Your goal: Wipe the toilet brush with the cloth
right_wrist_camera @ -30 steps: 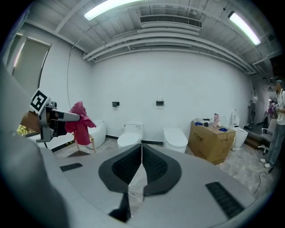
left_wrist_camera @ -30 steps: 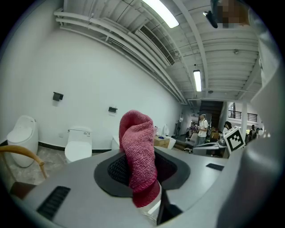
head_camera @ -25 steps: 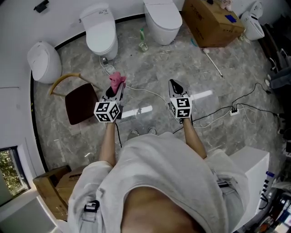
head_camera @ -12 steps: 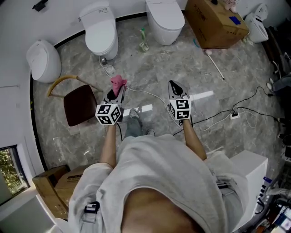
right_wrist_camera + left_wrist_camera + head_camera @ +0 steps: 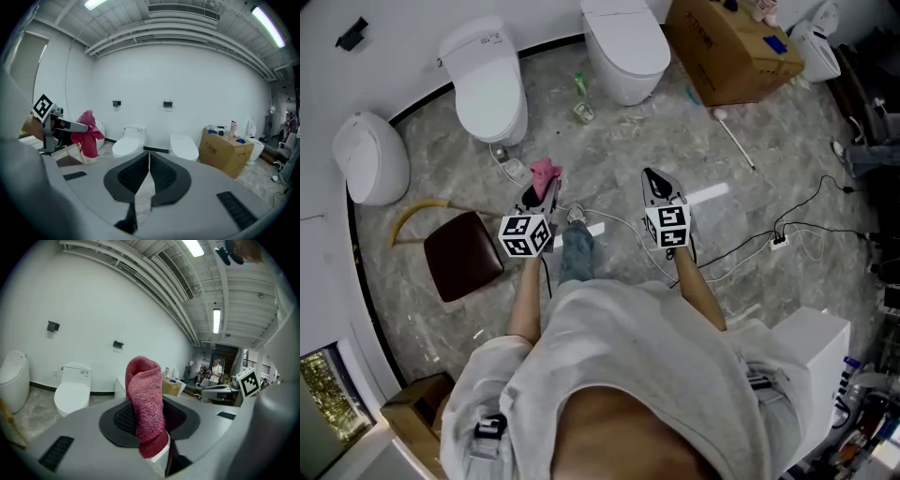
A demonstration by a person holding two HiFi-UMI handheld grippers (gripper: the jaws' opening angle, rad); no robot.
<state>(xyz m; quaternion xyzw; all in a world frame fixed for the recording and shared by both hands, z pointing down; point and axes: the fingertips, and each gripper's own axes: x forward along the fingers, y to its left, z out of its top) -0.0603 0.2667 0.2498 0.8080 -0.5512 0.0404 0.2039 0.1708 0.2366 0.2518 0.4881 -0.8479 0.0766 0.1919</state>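
My left gripper (image 5: 544, 190) is shut on a pink knitted cloth (image 5: 546, 172), which sticks up from between its jaws (image 5: 144, 394). My right gripper (image 5: 653, 180) is shut with nothing in it, its pads meeting in a thin line (image 5: 149, 165). Both are held out level above the marble floor. A small green object (image 5: 579, 97) stands on the floor between two toilets, too small to identify. A long white stick with a small head (image 5: 732, 137) lies by the cardboard box. I cannot tell which of them is the toilet brush.
Two white toilets (image 5: 490, 89) (image 5: 623, 42) stand by the far wall, and a rounded white one (image 5: 367, 159) at the left. A brown chair (image 5: 464, 255) is at my left. There is a cardboard box (image 5: 727, 47) at the back right. Cables (image 5: 787, 234) trail across the floor at the right.
The person has stepped forward, one leg now showing below the grippers. The toilets and chair have shifted left and down in view. Both grippers hold as before.
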